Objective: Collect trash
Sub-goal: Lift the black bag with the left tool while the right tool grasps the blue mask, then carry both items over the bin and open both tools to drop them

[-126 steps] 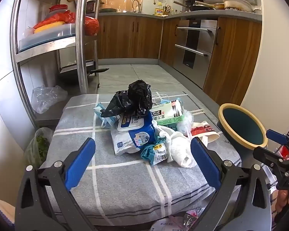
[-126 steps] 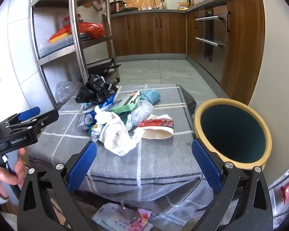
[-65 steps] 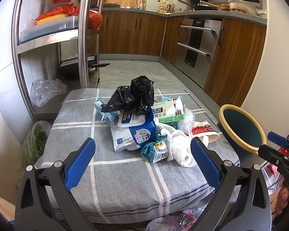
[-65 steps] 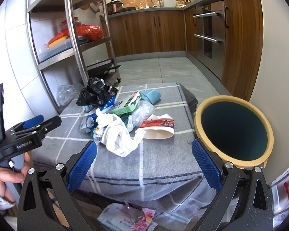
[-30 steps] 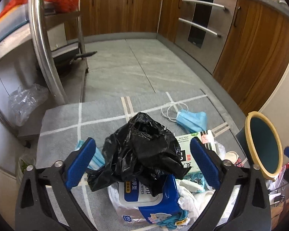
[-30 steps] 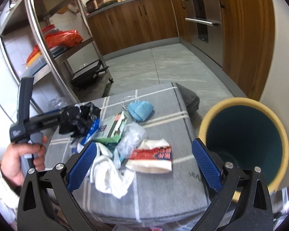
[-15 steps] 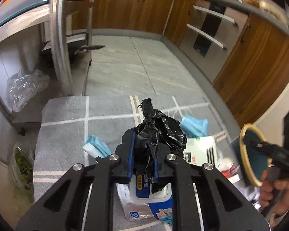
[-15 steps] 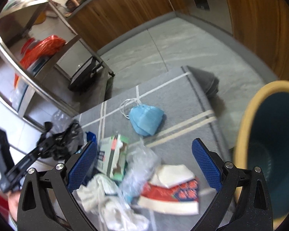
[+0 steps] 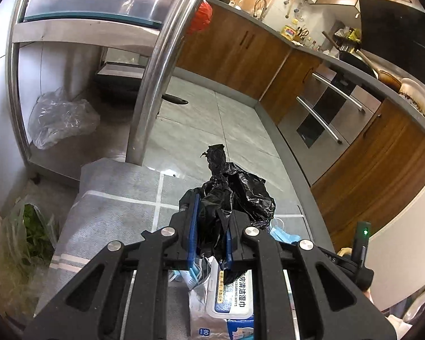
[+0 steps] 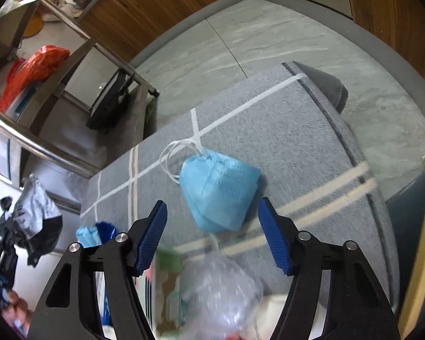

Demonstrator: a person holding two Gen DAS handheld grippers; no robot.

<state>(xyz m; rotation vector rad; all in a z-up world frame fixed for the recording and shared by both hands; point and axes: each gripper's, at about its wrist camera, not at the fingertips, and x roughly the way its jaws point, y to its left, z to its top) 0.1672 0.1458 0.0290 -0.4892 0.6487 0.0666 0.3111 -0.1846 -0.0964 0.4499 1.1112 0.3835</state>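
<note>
The left hand-held gripper [image 9: 209,232] is clenched on a crumpled black plastic bag [image 9: 235,192], its blue pads pressing the bag's lower folds, and the bag hangs clear above the desk [image 9: 113,206] (a grey cloth with white stripes covers it). Beneath it lies a pack of wet wipes [image 9: 229,303]. The right hand-held gripper [image 10: 212,232] points down at a blue face mask [image 10: 221,189] lying on the cloth; its jaws are closing, with the mask's lower end between the pads [image 10: 153,238] but not yet touched. A clear plastic wrapper [image 10: 221,297], blurred, lies just below the mask.
</note>
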